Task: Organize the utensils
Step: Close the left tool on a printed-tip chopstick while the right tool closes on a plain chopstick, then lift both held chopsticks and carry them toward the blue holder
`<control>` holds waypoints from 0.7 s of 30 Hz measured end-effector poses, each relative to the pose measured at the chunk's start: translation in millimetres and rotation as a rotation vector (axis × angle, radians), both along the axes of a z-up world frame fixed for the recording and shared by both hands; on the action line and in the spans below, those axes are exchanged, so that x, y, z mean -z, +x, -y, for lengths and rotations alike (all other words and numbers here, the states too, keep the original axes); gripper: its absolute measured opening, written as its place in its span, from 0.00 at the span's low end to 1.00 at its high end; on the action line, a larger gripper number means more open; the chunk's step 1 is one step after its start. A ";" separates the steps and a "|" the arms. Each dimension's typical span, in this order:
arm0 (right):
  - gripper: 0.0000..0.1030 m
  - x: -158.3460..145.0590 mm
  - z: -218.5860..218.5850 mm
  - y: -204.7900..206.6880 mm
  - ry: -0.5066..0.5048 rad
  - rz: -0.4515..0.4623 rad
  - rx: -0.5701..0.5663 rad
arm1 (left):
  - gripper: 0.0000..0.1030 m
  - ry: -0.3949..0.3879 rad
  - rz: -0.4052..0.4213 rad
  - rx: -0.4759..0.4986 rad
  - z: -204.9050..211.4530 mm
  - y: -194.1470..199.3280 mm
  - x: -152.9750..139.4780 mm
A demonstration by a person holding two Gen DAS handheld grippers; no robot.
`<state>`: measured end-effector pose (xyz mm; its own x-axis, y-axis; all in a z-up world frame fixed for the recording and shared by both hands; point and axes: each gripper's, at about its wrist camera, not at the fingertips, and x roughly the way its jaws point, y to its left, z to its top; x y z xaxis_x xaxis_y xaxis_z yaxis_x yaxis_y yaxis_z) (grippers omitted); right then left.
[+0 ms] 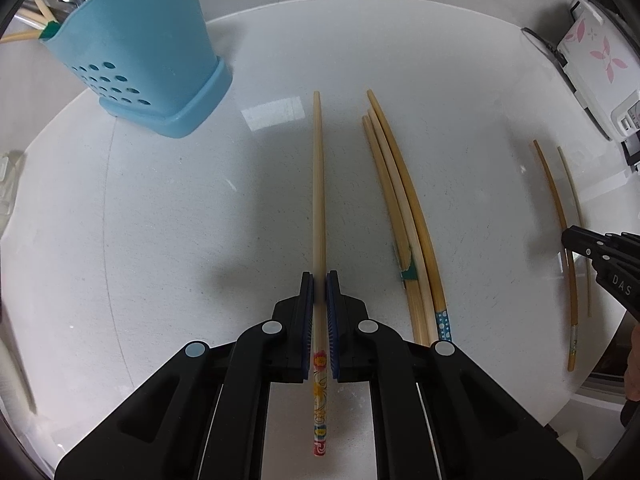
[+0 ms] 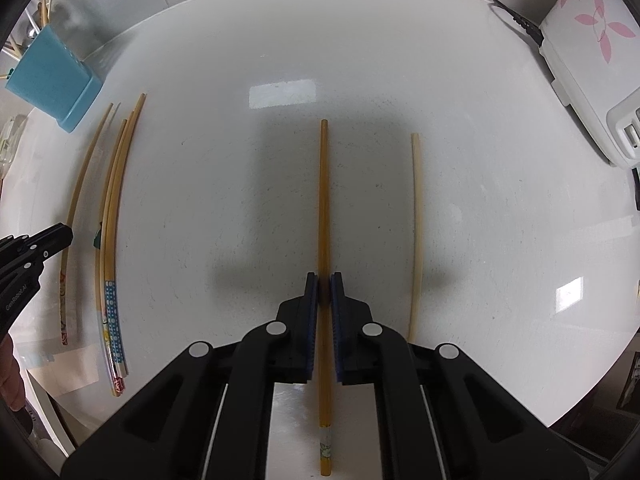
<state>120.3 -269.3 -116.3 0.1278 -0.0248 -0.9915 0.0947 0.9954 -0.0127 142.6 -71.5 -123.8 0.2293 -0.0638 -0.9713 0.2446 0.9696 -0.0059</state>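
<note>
My left gripper (image 1: 320,280) is shut on a pale chopstick with a flower-patterned end (image 1: 318,184) that lies along the white table. To its right lies a bundle of chopsticks (image 1: 404,216), one with a blue dotted end. A blue utensil holder (image 1: 140,52) with spoons and chopsticks in it stands at the far left. My right gripper (image 2: 324,280) is shut on a darker amber chopstick (image 2: 324,200). A pale cream chopstick (image 2: 416,232) lies apart to its right. The left gripper's black tip (image 2: 52,236) shows at the left edge of the right wrist view.
A white appliance with pink flower print (image 2: 588,52) and a black cord sits at the table's far right. The round white table's edge (image 1: 596,376) curves near on the right. A paper sheet (image 2: 68,372) lies at the table's lower left.
</note>
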 end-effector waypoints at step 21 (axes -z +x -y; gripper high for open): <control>0.06 -63.2 1.9 -16.0 -0.001 0.186 0.049 | 0.06 -0.047 0.141 -0.014 -14.1 -18.1 -58.8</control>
